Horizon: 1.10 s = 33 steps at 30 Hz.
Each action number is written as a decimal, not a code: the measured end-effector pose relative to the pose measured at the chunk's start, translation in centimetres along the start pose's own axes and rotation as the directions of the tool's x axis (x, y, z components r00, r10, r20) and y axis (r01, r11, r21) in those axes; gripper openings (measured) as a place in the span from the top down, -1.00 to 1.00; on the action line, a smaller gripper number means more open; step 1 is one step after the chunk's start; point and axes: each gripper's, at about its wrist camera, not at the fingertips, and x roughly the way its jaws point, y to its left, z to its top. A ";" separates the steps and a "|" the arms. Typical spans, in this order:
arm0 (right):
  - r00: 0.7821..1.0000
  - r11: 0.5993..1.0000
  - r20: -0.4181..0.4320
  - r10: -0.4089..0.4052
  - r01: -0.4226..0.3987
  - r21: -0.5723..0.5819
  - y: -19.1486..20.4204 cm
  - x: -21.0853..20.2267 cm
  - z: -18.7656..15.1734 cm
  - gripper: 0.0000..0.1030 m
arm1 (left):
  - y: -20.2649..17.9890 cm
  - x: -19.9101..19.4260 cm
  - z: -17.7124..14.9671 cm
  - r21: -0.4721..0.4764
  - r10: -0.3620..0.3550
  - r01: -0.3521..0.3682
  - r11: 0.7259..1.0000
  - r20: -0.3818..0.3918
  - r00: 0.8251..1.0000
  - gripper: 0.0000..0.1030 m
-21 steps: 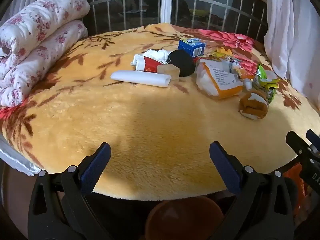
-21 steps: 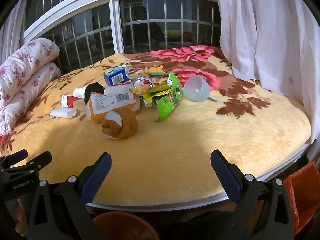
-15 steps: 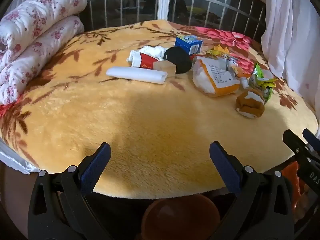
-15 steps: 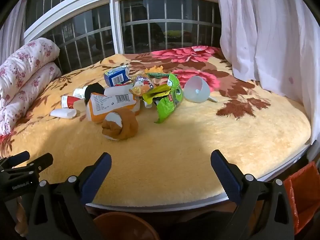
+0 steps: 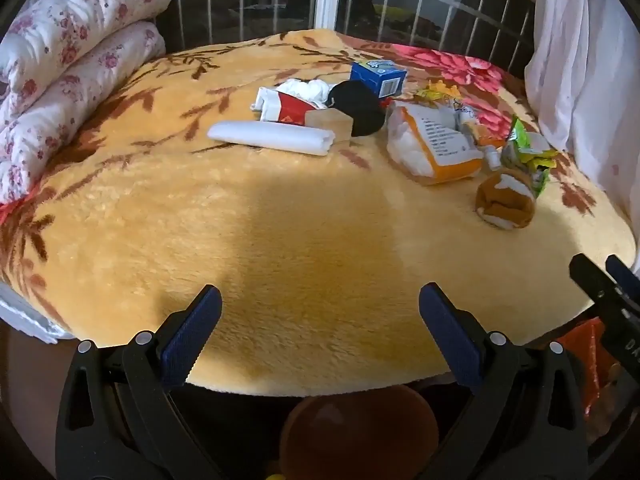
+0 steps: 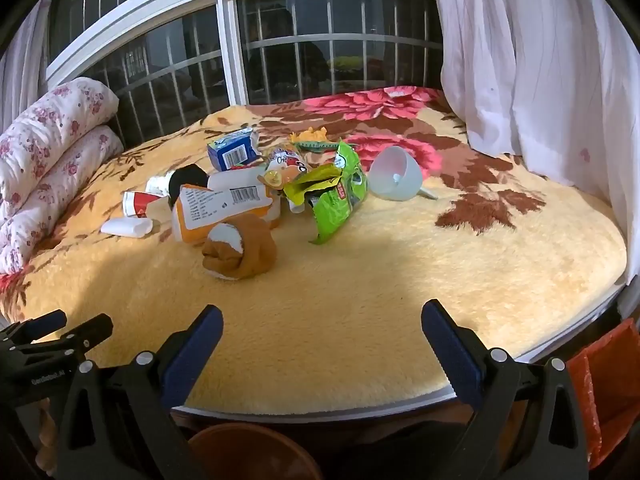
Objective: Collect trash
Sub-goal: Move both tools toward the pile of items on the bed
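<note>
Crumpled green foil of a snack bag (image 6: 338,196) is seen at the right of a litter heap gathered on the far half of a plush yellow floral blanket (image 6: 360,300). Just left of it an orange-and-white packet (image 6: 216,210) is laid flat with its barcode upward, and a rolled brown-and-white sock (image 6: 240,252) is set touching that packet's near edge. Behind these a blue carton (image 6: 234,152) is tipped on its side, beside a small printed pouch (image 6: 286,164). Further left, a black rounded item (image 5: 358,106), a small tan block (image 5: 330,122), a red-and-white wrapper (image 5: 284,108), crumpled white tissue (image 5: 306,88) and a white tube-like roll (image 5: 272,138) are clustered. A translucent funnel (image 6: 396,180) is placed on its side just right of the green bag. A folded floral quilt (image 6: 44,152) is stacked at the blanket's left edge, a barred window (image 6: 280,52) is seen behind, and a white curtain (image 6: 532,60) is hung at the right. The left gripper (image 5: 320,320) is held over the blanket's near edge with its jaws spread wide and nothing between them; the right gripper (image 6: 318,334) is likewise held wide apart and empty, well short of the heap. A brown round container (image 5: 360,432) is glimpsed below the edge, and orange plastic (image 6: 600,380) at the lower right.
</note>
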 end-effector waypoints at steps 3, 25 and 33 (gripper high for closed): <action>1.000 1.000 -0.004 0.001 0.000 0.005 0.1 0.1 0.0 -0.90 | 0.0 -0.1 0.0 -0.002 0.008 -0.008 1.000 0.009 1.000 -0.87; 1.000 1.000 0.004 0.002 -0.002 0.020 -0.7 1.1 1.6 -0.90 | 0.3 0.8 0.4 -0.021 0.020 -0.020 1.000 -0.001 1.000 -0.87; 1.000 1.000 0.026 0.010 -0.010 0.026 -0.7 1.5 3.0 -0.90 | -0.1 0.9 0.7 0.002 0.030 -0.030 1.000 0.011 0.999 -0.87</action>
